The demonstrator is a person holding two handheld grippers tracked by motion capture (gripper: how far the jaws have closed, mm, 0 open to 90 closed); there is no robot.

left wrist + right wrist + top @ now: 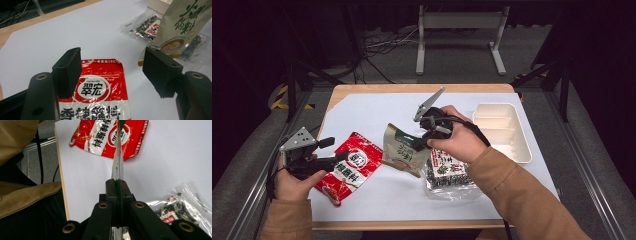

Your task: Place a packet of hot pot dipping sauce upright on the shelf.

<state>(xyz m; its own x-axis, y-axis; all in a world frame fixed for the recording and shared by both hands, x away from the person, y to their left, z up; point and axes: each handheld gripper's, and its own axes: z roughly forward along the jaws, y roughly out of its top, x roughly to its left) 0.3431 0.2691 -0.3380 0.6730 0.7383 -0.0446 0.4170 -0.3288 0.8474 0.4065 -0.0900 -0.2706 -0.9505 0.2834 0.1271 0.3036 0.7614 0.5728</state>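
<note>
Right fingers (421, 141) pinch the beige pouch (401, 149) at frame centre, lifted edge-up.
White tray (517, 145) lies to its right; left fingers (334, 150) gape wide over the red packet (348, 167), lower left.

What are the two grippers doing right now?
Left gripper: open, holding nothing, over the red packet.
Right gripper: shut on the beige packet.

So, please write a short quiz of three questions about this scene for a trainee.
1. True or false: the right gripper is shut on the beige pouch.
2. Which packet lies below the left gripper? A red packet, B seaweed bag, C white tray
3. Fill in: the left gripper's fingers are ____.

Key: 1 true; 2 A; 3 open
</note>
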